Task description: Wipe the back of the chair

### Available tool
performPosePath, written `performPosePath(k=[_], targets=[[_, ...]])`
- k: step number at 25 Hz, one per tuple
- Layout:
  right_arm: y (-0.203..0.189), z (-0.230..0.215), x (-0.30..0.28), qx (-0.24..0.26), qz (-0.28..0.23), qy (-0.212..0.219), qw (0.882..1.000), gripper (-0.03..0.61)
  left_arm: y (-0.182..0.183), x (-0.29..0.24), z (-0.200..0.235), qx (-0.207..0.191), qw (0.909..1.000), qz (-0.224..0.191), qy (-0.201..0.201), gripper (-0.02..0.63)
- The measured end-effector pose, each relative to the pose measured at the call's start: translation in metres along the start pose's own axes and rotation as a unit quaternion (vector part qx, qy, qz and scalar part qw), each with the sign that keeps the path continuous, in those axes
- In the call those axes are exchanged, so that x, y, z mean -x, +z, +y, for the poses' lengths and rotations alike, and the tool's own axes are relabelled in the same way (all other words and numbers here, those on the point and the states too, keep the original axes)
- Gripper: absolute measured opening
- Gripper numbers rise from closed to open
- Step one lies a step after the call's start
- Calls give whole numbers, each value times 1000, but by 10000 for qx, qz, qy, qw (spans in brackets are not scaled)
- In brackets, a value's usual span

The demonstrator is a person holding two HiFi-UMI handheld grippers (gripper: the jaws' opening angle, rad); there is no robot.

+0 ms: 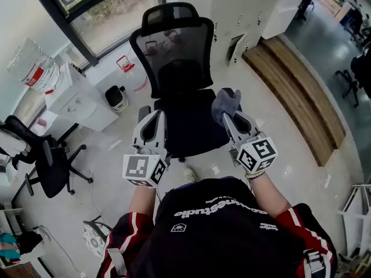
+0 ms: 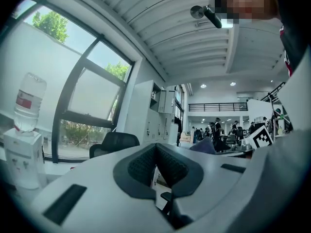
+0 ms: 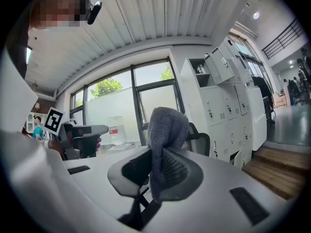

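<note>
Viewed from the head camera, the black chair [image 1: 184,126] stands at 12 o'clock from me, seat towards me, its mesh back [image 1: 177,54] upright and clear of both grippers. My left gripper [image 1: 152,117] hovers at the seat's left edge, at 11 o'clock. My right gripper [image 1: 229,119] is at the right edge, at 1 o'clock, with a grey cloth [image 1: 226,102] bunched at its tip. A water dispenser [image 1: 75,100] stands at 10 o'clock. In the left gripper view, the left gripper [image 2: 156,153] has its jaws closed together with nothing between them. The chair [image 2: 114,142] shows at 11 o'clock beyond them. In the right gripper view, the right gripper [image 3: 156,171] is clamped on the grey cloth [image 3: 167,125], which stands up above the jaws. The chair [image 3: 203,141] is partly hidden behind the cloth, at 1 o'clock.
</note>
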State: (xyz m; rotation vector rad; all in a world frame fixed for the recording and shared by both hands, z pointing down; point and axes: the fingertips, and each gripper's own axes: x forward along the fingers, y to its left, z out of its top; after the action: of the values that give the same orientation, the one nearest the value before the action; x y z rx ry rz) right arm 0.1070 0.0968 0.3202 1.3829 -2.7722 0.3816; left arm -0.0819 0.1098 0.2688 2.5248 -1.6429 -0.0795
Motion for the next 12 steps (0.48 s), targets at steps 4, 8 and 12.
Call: performPosePath(k=[4,8,12], targets=[[5,-1,-34,-2,17,-93,10000,61,-1,-24,35,95,9999,-46,-50,23],[7,-6,-57,4,109,-102,9999,62,-3,-40,50,146,9999,-68,-60,23],[7,-21,-83,-14,152,-97,9998,61,-11,-61,66,221,9998,-14,-12,23]])
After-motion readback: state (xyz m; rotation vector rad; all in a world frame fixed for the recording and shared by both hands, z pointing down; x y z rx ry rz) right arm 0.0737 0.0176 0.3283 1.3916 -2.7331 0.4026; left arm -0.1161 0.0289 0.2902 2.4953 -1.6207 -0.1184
